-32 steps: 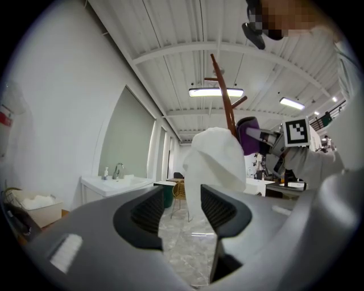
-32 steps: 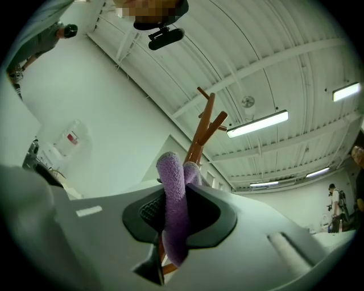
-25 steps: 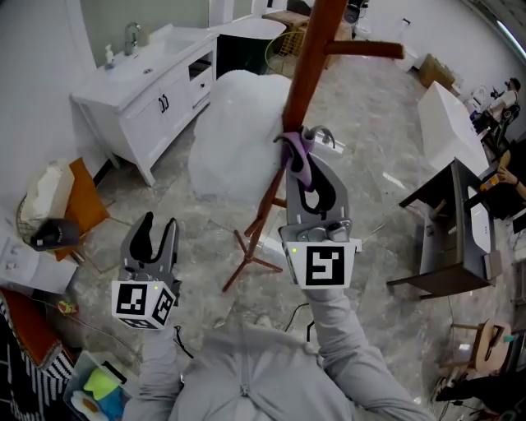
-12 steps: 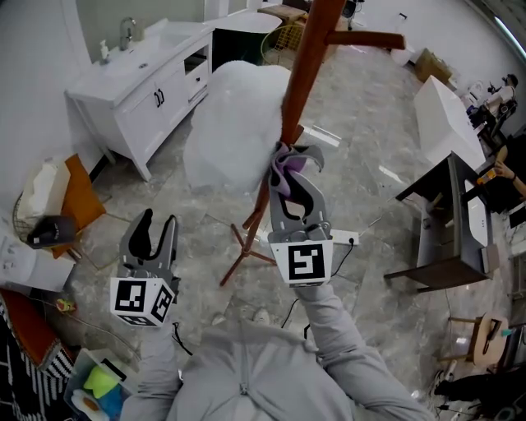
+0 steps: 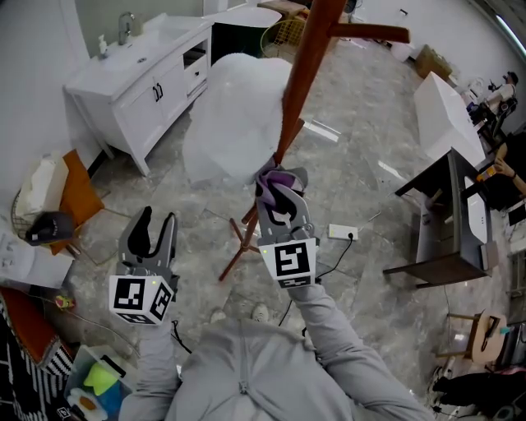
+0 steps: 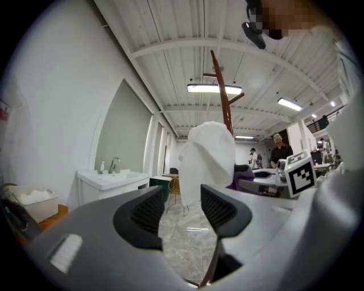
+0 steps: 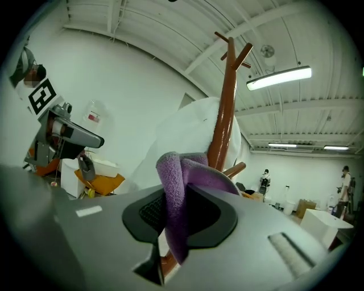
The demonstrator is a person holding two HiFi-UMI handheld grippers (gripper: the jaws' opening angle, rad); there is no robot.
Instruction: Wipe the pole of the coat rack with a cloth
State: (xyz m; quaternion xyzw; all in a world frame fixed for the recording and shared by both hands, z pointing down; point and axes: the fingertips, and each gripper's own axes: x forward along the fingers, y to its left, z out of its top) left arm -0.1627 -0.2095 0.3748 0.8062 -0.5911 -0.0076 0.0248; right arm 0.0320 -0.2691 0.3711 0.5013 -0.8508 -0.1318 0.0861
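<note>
The right tool [image 5: 278, 193] is pinching a purple cloth [image 5: 280, 178] at the pole [image 5: 301, 82] just ahead, the cloth hiding any contact. The left tool [image 5: 156, 226] is hanging spread and empty, well aside.

We look down on a grey marbled floor [image 5: 362, 156]. To our left a white vanity cabinet [image 5: 140, 90] with a basin and tap [image 5: 125, 25] stands against a white wall [image 5: 33, 49]. A white draped shape [image 5: 234, 115] sits near it. To our right we see a dark desk [image 5: 440, 230] and a white box [image 5: 440, 115]. A white power strip [image 5: 343, 233] lies on the floor. Overhead, strip lights [image 6: 215, 88] glow under a white beamed ceiling [image 6: 170, 34].
</note>
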